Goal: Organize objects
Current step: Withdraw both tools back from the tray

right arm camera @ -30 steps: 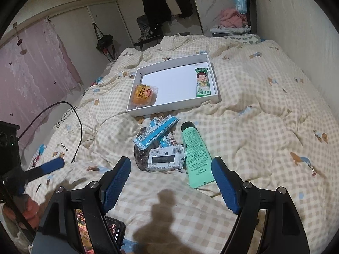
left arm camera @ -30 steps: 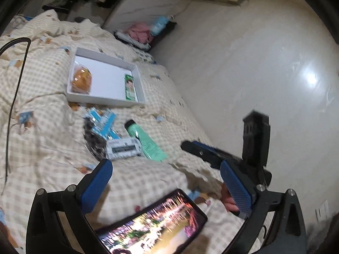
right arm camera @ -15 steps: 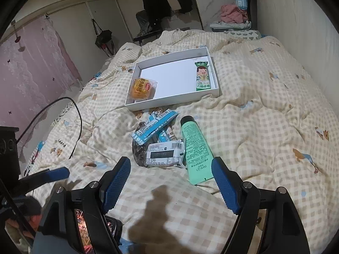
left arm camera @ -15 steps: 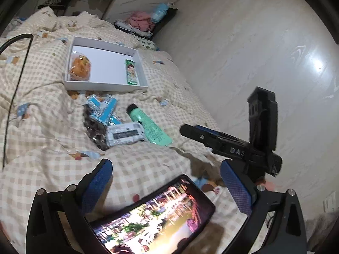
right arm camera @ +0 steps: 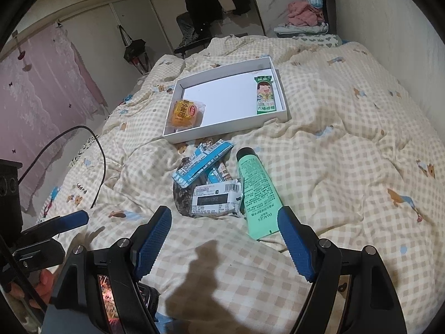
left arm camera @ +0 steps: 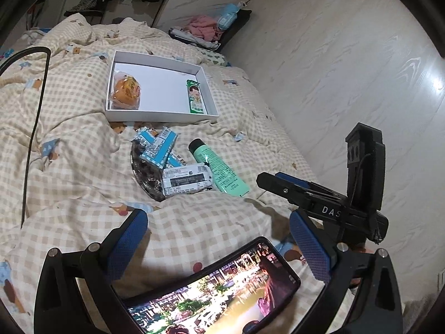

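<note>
A: How do your grippers stand?

B: Your left gripper [left arm camera: 218,246] is spread wide with nothing between its blue pads; it hangs over the quilt [left arm camera: 78,183]. Your right gripper [right arm camera: 225,243] is just as wide and grips nothing. The far end of the green tube [right arm camera: 257,194] lies just beside its right pad [right arm camera: 296,246]; whether they touch, you cannot tell.

A: What lies around you, biggest first?

B: The checked quilt covers the whole bed. On it sits the white box [right arm camera: 222,132], low-walled and open on top. A black cable [right arm camera: 97,150] loops across the quilt on your left. A lit phone [left arm camera: 219,292] is close under your left gripper.

A: And inside the box?

B: An orange pastry [right arm camera: 185,112] in clear wrap lies at its left end. A green snack bar [right arm camera: 265,94] lies along its right wall.

A: Where are the loose things?

B: In a heap on the quilt, just in front of the box and between it and your grippers. The tube, black-capped, lies at the right of the heap. Touching its side is a white packet [right arm camera: 215,199] with a barcode. Under that shows a dark bag [right arm camera: 182,194]. Blue packets [right arm camera: 201,162] lie crossed on top, nearest the box.
</note>
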Available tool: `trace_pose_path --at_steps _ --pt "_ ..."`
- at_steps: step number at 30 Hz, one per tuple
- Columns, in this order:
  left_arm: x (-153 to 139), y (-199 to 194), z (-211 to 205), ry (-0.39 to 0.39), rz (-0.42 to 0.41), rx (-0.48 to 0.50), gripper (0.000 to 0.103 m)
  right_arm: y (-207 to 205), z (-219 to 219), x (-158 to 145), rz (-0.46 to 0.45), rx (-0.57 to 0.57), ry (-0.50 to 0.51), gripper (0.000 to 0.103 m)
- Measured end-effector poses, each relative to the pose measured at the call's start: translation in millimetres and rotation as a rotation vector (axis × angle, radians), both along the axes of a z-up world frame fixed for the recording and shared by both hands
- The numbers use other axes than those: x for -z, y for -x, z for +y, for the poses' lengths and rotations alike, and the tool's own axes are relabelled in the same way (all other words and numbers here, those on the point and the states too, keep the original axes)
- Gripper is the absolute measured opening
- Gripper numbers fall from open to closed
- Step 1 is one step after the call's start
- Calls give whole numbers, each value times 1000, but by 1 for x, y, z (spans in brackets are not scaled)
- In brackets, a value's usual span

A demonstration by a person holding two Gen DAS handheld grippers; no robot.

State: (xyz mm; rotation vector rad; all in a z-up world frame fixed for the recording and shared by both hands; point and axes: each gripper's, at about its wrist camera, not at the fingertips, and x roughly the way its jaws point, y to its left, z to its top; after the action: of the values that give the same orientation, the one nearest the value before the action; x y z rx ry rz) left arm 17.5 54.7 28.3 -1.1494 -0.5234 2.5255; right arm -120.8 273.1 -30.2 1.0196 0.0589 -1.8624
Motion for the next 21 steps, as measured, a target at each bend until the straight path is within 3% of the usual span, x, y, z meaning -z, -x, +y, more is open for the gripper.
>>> trace_pose_path --at_steps 8,15,21 --pt "-15 12 4 57 15 -1 102 1 0 1 -2 -3 1 80" --pt "-38 43 5 173 33 -58 102 3 1 3 -13 7 20 80" --pt "-32 73 7 246 -5 -87 102 9 4 8 -51 10 41 80"
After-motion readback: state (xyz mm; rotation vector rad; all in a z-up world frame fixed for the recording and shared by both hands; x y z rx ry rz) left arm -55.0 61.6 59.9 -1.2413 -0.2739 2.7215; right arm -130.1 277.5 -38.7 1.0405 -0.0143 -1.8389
